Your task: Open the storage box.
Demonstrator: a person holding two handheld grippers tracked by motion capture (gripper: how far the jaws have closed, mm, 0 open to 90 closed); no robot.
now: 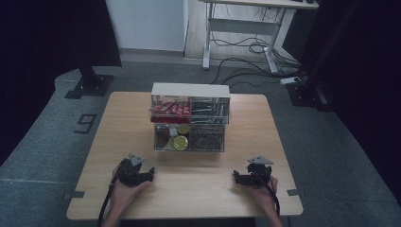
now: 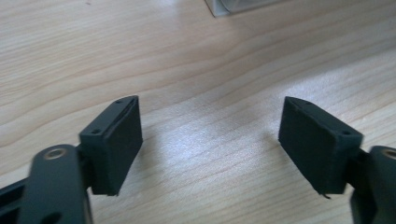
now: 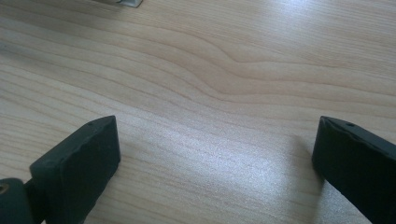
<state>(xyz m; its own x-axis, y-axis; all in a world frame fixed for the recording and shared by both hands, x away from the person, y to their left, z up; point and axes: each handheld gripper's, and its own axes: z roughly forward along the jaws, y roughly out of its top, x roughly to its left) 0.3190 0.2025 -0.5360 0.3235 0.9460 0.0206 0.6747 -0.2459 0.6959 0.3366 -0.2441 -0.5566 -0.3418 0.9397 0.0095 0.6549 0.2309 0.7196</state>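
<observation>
Two grippers rested low over the desk as we held them near its front edge: the left gripper (image 1: 150,174) toward the front-left corner, the right gripper (image 1: 235,177) toward the front-right. Both sets of jaws stood spread wide, with bare wood between them and nothing grasped. Our clear organizer (image 1: 190,118), two tiers stacked, sat at the middle of the desk (image 1: 118,118) toward its back edge, well apart from both grippers, with red packets in its upper tier.

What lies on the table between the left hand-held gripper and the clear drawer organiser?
Only bare wooden table lies between the left hand-held gripper and the clear drawer organiser, as the high view shows.
</observation>
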